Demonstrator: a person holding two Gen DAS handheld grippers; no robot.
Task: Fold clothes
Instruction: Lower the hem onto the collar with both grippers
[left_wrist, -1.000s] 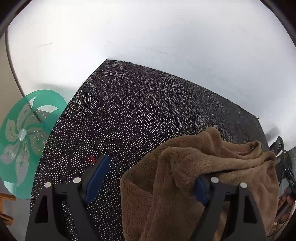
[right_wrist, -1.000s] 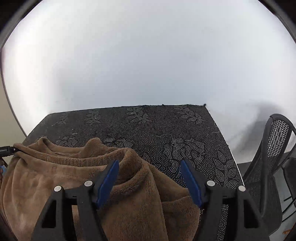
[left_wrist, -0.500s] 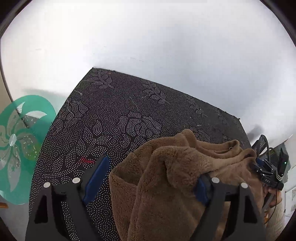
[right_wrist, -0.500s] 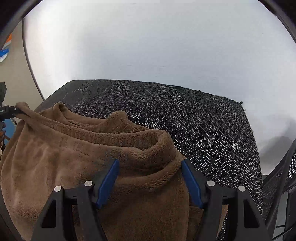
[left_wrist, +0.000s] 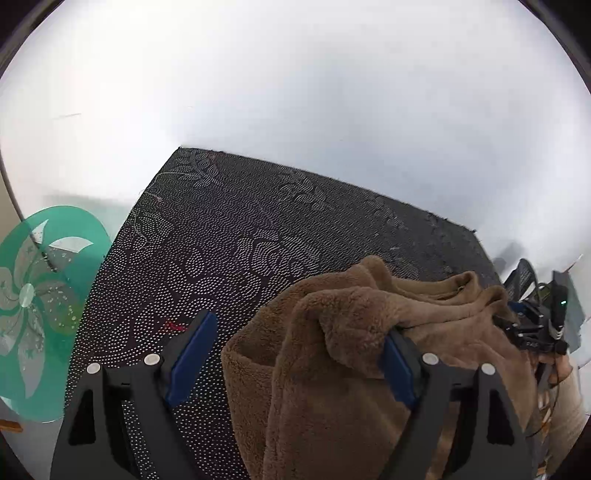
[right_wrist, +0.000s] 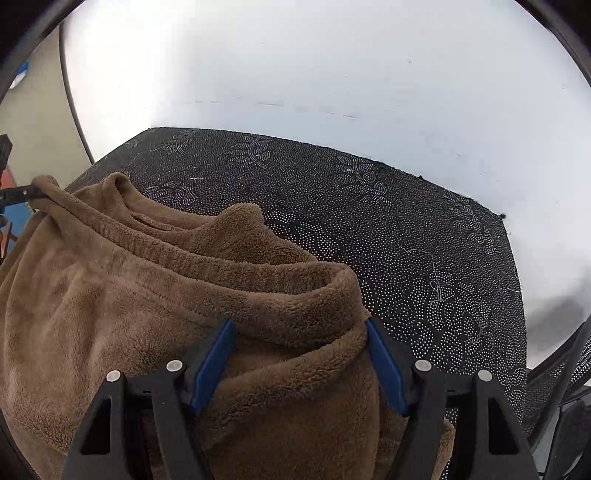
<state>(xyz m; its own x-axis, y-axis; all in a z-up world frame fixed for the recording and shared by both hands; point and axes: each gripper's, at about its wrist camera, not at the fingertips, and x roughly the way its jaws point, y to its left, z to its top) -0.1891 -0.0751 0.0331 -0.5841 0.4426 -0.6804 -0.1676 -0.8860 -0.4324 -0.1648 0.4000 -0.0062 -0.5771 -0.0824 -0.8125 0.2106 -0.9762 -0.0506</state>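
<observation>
While brown fleece garment hangs bunched at near table edge, right gripper stands wide open, fleece fold between its 2 pads, nothing clamped. Left gripper also wide open; garment drapes over its right pad only, left pad bare above black dotted tablecloth. Garment's long axis runs side to side, gripper to gripper, ribbed hem uppermost. Both grippers equally near. Beyond: cloth bare to far edge, white wall. Green glass disc left.
</observation>
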